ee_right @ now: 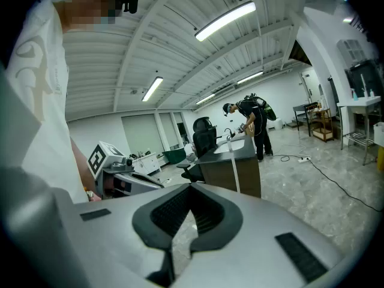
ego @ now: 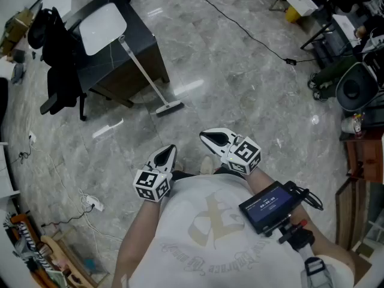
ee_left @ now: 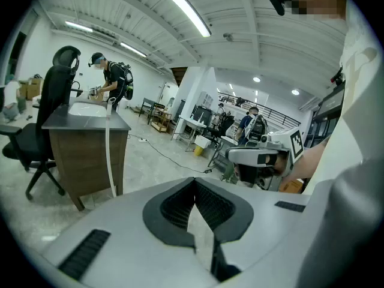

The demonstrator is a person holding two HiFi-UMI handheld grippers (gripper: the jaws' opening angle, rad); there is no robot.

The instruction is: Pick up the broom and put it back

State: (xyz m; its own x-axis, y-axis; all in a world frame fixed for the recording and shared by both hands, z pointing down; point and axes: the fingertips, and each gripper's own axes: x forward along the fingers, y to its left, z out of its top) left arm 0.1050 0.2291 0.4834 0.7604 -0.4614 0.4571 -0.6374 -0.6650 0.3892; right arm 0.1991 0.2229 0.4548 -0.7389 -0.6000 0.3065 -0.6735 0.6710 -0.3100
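One broom, one desk, two grippers, both empty.
The broom point(ego: 144, 71) leans on the dark desk point(ego: 141, 32), head on the floor, well ahead of both sets of jaws. The left gripper point(ego: 170, 151) and right gripper point(ego: 207, 138) each have jaws pressed together, pinching and touching nothing.

got a desk point(ego: 111, 56) up in the far left, office chair point(ego: 57, 53) just left of it. leaning on the desk's near right side: the broom point(ego: 146, 75), handle top at the desk edge, head down on the floor point(ego: 240, 89) just right of the desk. cable point(ego: 252, 38) across the floor further right, gear point(ego: 354, 86) along the right edge. close in at the bottom, left gripper point(ego: 170, 150) and right gripper point(ego: 205, 138) side by side, well apart from the broom. power strip point(ego: 93, 204) low on the left.
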